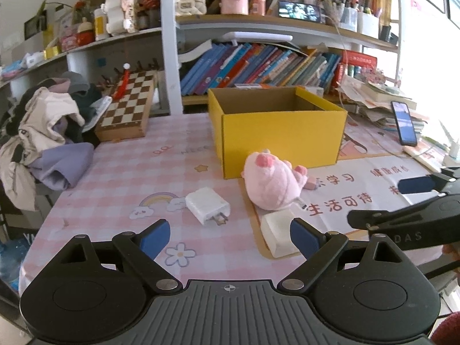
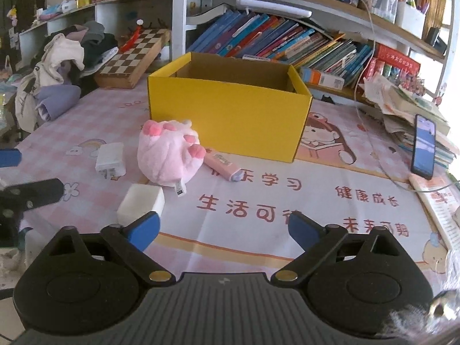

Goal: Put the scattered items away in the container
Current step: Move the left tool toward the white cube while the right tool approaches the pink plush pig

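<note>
An open yellow cardboard box stands mid-table. In front of it lie a pink plush toy, a white charger plug, a white block and a pink tube. My left gripper is open and empty, just short of the charger and the block. My right gripper is open and empty, with the block by its left finger. The right gripper also shows in the left wrist view.
The pink checked tablecloth covers the table. A chessboard box and a heap of clothes lie at the far left. A phone leans on stacked papers at the right. Bookshelves stand behind the box.
</note>
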Available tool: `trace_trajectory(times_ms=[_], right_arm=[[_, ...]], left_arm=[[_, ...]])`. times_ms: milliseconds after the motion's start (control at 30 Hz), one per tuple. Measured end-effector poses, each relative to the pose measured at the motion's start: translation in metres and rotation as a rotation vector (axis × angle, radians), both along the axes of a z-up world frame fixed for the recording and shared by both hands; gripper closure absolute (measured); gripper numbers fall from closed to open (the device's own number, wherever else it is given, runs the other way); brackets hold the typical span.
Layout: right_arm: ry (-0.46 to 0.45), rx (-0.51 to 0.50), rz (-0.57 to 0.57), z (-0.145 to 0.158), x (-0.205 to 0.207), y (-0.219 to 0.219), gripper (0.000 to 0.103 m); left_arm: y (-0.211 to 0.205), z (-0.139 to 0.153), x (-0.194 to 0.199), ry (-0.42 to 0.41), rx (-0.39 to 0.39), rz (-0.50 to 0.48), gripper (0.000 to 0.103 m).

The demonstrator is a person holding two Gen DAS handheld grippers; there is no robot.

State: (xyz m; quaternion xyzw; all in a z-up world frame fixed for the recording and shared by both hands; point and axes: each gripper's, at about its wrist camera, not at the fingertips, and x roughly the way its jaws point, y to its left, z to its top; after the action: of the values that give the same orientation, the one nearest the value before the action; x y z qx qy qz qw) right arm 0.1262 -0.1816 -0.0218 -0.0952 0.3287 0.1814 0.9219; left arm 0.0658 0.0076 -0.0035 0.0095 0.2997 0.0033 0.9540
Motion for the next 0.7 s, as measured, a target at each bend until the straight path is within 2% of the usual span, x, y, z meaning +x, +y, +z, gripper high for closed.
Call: trace_trajectory(times_ms=[133, 333, 533, 600, 700], right_arm=[[0.027, 0.027, 0.010, 0.000, 0.005, -0.001, 0.021], [0.027, 0.037, 0.022, 0.000, 0.008, -0.001, 0.021], [0.035, 0.073, 0.039, 0.004, 0.018, 0.002, 0.026], [0.036, 0.103, 0.032, 0.006, 0.023, 0.001, 0.031], [0.050, 0.123, 0.032, 0.007, 0.032, 0.000, 0.032]], left_arm=[[-0.007, -0.005, 0.004, 0.023, 0.009, -0.056, 0.013], [-0.021, -0.013, 0.011, 0.048, 0.063, -0.122, 0.021], [-0.020, -0.022, 0.024, 0.076, 0.001, -0.140, 0.030], [-0.021, -0.024, 0.029, 0.086, 0.004, -0.150, 0.035], [-0.024, -0.026, 0.035, 0.088, 0.004, -0.160, 0.037]])
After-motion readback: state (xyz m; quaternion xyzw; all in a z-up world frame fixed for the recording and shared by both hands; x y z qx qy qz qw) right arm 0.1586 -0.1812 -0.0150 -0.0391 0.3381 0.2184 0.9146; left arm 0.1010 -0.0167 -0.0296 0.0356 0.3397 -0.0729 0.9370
